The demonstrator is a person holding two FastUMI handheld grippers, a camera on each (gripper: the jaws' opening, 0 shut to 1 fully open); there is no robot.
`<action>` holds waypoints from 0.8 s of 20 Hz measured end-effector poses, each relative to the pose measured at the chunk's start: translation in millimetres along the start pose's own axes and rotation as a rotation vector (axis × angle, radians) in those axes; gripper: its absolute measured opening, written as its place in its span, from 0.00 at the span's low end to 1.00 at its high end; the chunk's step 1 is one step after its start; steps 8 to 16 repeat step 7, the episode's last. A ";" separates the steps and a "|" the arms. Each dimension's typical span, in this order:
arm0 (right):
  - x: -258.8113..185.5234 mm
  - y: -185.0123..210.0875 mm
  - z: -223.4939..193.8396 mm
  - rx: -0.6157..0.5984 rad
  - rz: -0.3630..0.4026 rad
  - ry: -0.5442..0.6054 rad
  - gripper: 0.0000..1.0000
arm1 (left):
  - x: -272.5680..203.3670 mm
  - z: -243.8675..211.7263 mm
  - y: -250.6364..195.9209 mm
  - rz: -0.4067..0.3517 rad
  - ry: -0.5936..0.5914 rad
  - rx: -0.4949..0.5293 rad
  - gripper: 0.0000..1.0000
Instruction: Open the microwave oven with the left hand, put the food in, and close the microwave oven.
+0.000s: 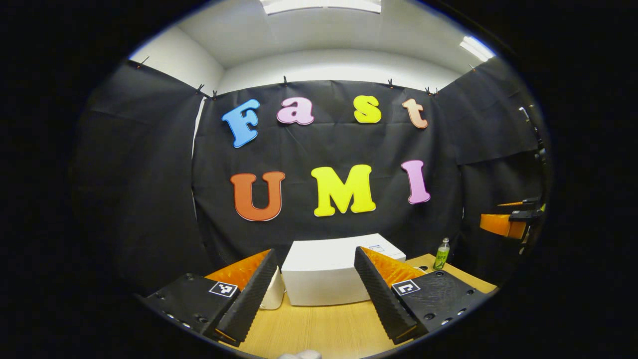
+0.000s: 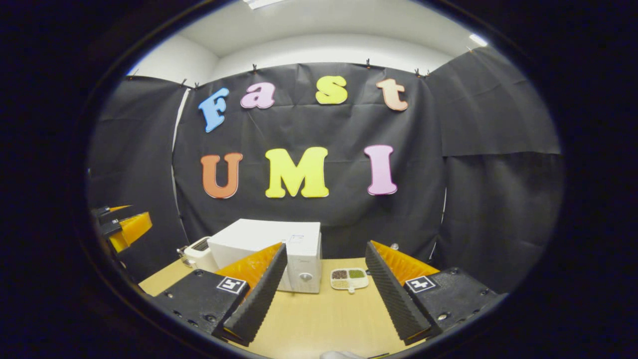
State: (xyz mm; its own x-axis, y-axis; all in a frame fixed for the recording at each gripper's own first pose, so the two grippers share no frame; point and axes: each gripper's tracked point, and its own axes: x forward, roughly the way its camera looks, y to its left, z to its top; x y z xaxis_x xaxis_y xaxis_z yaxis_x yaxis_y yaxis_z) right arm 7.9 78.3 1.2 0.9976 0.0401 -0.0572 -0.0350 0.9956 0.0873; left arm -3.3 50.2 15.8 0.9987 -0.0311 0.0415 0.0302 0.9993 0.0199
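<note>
The microwave oven (image 1: 326,269) sits shut on the wooden table (image 1: 309,329), dead ahead at twelve o'clock from the left gripper (image 1: 315,294), whose fingers are spread wide with nothing between them. From the right gripper (image 2: 324,299), also released and empty, the oven lies at about eleven o'clock, its long side running left to right, with the door and knob facing us. The food tray (image 2: 349,278) rests just beside the oven at twelve o'clock from the right gripper; its compartments hold dark, green and pale contents. I judge the left hand nearer the door. A green bottle (image 1: 441,253) stands at two o'clock in the left gripper view.
</note>
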 end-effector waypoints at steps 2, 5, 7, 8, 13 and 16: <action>-1.3 0.7 2.7 0.002 -0.002 -0.001 0.92 | -0.9 6.1 1.7 0.002 -0.019 0.012 0.96; -4.2 2.2 10.6 0.001 -0.007 -0.016 0.92 | -0.8 10.1 0.3 0.003 -0.029 0.003 0.96; -6.3 3.9 13.2 -0.004 -0.008 -0.023 0.92 | -1.6 11.7 2.8 0.008 -0.028 0.000 0.89; -6.3 3.9 13.2 -0.004 -0.008 -0.023 0.92 | -1.6 11.7 2.8 0.008 -0.028 0.000 0.89; -6.3 3.9 13.2 -0.004 -0.008 -0.023 0.92 | -1.6 11.7 2.8 0.008 -0.028 0.000 0.89; -6.3 3.9 13.2 -0.004 -0.008 -0.023 0.92 | -1.6 11.7 2.8 0.008 -0.028 0.000 0.89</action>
